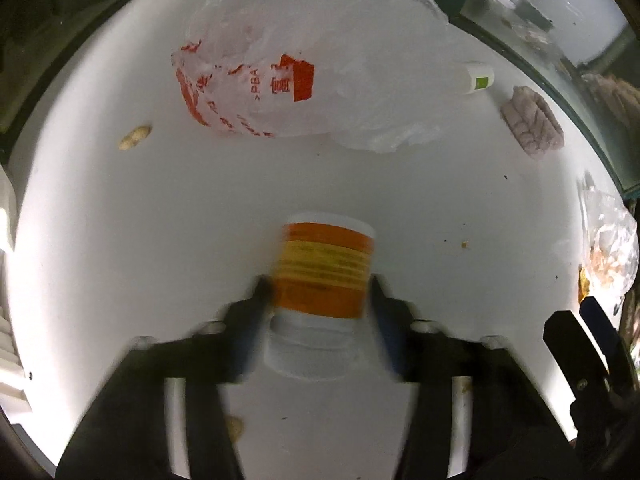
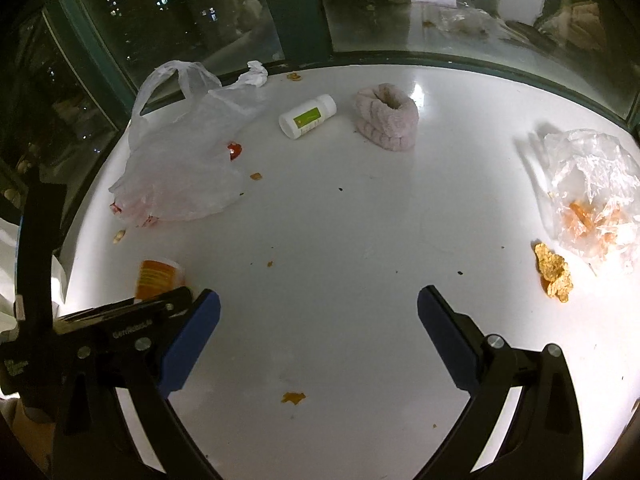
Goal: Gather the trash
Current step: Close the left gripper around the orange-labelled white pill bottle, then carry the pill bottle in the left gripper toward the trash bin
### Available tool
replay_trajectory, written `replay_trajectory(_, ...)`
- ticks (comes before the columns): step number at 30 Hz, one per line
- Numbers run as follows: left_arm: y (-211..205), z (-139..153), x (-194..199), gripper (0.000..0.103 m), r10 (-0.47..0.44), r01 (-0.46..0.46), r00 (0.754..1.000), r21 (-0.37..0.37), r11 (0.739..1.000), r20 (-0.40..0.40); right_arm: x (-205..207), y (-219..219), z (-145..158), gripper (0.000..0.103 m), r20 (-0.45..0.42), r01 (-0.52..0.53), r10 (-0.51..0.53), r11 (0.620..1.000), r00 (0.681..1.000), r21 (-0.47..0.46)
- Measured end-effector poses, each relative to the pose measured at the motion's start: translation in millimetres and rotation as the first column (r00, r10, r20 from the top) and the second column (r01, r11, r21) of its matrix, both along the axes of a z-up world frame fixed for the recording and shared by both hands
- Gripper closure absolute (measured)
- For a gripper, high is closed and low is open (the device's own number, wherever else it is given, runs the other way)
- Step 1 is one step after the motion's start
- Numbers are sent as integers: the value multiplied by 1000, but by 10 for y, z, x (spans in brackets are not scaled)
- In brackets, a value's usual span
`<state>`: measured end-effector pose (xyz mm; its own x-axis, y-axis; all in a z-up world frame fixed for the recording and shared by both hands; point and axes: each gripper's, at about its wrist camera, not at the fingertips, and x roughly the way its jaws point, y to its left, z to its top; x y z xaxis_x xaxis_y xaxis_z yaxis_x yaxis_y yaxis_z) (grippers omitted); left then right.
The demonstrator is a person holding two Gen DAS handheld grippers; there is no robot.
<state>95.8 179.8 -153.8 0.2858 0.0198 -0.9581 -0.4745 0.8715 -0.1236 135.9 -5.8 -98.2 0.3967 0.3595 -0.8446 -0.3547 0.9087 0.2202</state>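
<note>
A small bottle with an orange and yellow label and a white cap (image 1: 325, 270) lies on the white table (image 1: 120, 220). My left gripper (image 1: 318, 294) is shut on it, its fingers pressing both sides of the label. The same bottle (image 2: 158, 276) shows at the left of the right wrist view. My right gripper (image 2: 318, 300) hangs open over bare table with nothing between its blue pads (image 2: 192, 340). A crumpled white plastic bag with red print (image 1: 280, 72) (image 2: 180, 160) lies beyond the bottle.
A white bottle with a green label (image 2: 307, 116) and a pink knitted item (image 2: 386, 116) lie near the far window. At the right are a clear bag of orange crumbs (image 2: 592, 196) and a yellow flake (image 2: 554, 272). An orange scrap (image 2: 293, 398) and small crumbs dot the table.
</note>
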Motion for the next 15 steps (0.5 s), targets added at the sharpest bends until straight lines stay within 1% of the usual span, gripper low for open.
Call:
replay_trajectory(4, 11, 13, -35, 64, 1, -1, 1000, -48, 999, 3, -46, 25, 17, 7, -10, -6, 6, 1000, 1000, 9)
replay_trajectory(6, 18, 34, -84, 64, -12, 12, 1000, -43, 999, -5, -90, 35, 44, 7, -9, -12, 12, 1000, 1000, 14)
replay_trajectory(8, -48, 96, -115, 64, -47, 47, 999, -19, 999, 2, -115, 33, 73, 7, -8, -12, 12, 1000, 1000, 20)
replay_trajectory(10, -157, 163, -149, 64, -82, 82, 997, -10, 997, 15, -161, 10, 112, 7, -9, -9, 9, 1000, 1000, 28)
replay_trajectory(13, -266, 270, -162, 64, -119, 119, 993, -39, 992, 13, -217, -54, 173, 7, -13, 1, 0, 999, 1000, 42)
replay_trajectory(15, -362, 352, -257, 64, -148, 149, 989, -44, 988, 28, -267, -122, 236, 7, -11, 9, -8, 999, 1000, 50)
